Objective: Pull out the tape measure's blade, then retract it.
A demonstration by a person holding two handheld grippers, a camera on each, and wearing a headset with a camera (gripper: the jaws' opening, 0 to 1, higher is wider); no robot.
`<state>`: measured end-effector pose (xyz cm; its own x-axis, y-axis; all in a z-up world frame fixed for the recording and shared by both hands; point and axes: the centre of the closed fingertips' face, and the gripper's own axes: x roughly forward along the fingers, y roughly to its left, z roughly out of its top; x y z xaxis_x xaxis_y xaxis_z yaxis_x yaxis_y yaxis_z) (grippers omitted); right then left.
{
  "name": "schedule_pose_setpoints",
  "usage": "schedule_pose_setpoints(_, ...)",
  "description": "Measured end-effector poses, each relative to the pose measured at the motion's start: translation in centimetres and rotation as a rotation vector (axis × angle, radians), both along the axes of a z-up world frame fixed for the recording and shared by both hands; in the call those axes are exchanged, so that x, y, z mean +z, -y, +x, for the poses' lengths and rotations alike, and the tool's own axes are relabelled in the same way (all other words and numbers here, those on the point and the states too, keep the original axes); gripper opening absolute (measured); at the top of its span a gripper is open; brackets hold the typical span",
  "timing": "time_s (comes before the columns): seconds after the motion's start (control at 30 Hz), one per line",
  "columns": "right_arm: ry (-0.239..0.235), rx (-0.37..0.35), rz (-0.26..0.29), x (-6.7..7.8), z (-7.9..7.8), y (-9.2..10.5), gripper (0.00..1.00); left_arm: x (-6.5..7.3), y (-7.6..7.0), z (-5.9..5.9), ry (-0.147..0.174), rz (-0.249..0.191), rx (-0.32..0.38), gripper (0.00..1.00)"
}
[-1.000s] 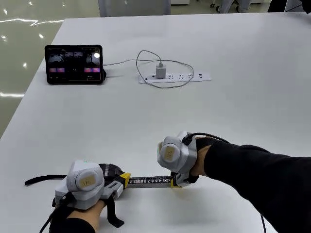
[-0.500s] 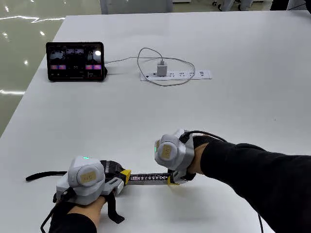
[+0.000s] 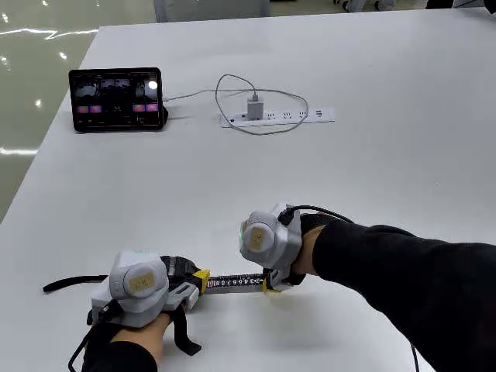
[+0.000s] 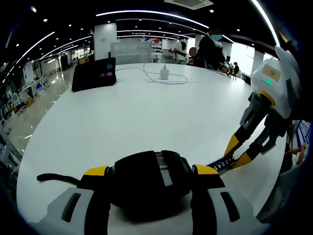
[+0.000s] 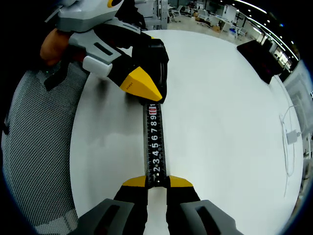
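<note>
The left gripper (image 4: 150, 170) clamps the tape measure case (image 4: 146, 188); the right gripper (image 5: 156, 182), just beside, pinches the blade (image 5: 155, 142). Pull-out seems underway; next, a straight draw.

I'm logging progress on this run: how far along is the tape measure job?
Done: the numbered blade is pulled out a short way from the black tape measure case, which the left gripper clamps. In hand: the right gripper pinches the blade's tip, and the exposed length looks a little shorter than a second ago, so retraction seems under way. Left: feeding the rest back in.
</note>
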<state>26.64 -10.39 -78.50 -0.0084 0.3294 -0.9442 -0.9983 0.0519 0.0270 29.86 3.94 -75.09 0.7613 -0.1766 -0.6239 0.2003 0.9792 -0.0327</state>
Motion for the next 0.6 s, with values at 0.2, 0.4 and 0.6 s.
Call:
schedule_pose_setpoints(0.2,0.019,0.003,0.059,-0.2,0.0,-1.5,0.10,0.1,0.0,0.0,0.009,-0.002,0.000,0.62)
schedule_pose_setpoints(0.4,0.018,0.015,0.063,0.0,0.0,-1.6,0.10,0.0,0.0,0.0,0.004,-0.001,0.001,0.62)
schedule_pose_setpoints(0.6,0.005,0.015,0.064,0.0,0.0,-1.8,0.10,0.0,0.0,0.0,0.001,-0.001,0.000,0.62)
